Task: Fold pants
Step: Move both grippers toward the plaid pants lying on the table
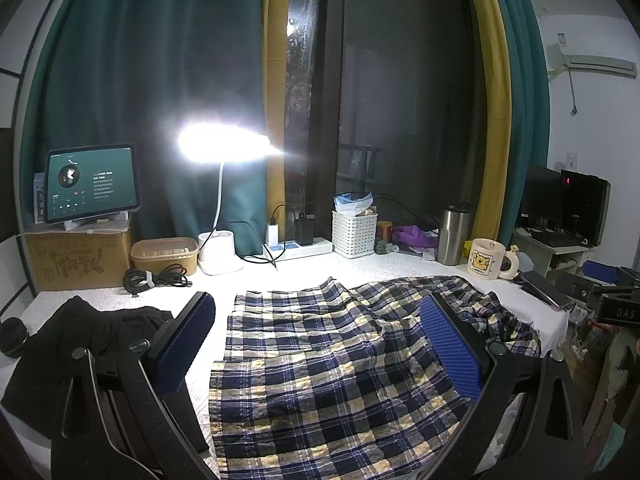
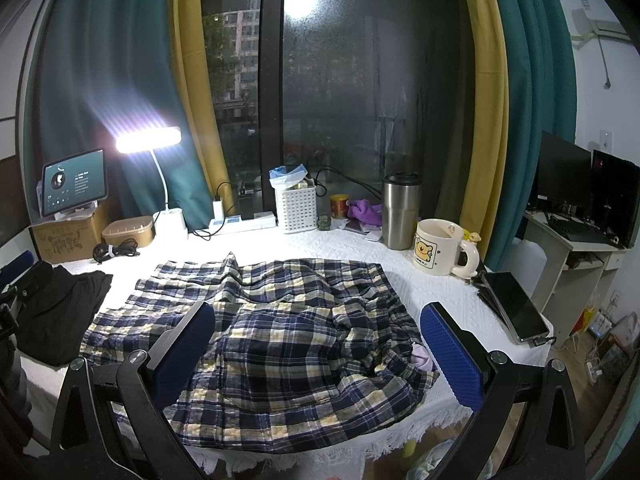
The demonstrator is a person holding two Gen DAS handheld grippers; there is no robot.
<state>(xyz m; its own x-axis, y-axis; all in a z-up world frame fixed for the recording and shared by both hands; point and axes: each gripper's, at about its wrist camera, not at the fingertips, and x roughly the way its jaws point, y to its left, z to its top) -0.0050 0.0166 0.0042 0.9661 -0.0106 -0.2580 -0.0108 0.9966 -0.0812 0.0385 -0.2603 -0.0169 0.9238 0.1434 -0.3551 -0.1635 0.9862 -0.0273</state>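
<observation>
Plaid pants (image 1: 340,356) in navy, white and yellow lie rumpled across a white table cover (image 1: 304,272), legs toward the left and waistband toward the right edge. My left gripper (image 1: 316,344) hovers open above the legs, its blue pads wide apart with nothing between them. In the right wrist view the same pants (image 2: 288,332) spread under my right gripper (image 2: 316,352), which is open too, above the waist end near the front edge. The other gripper's body (image 1: 616,304) shows at the far right of the left wrist view.
A black garment (image 2: 60,312) lies at the left. Along the back stand a lit desk lamp (image 2: 148,140), tablet (image 2: 74,182) on a cardboard box, coiled cable (image 2: 114,250), power strip, white basket (image 2: 296,208), steel tumbler (image 2: 400,210) and bear mug (image 2: 440,246). A phone (image 2: 516,304) lies at the right edge.
</observation>
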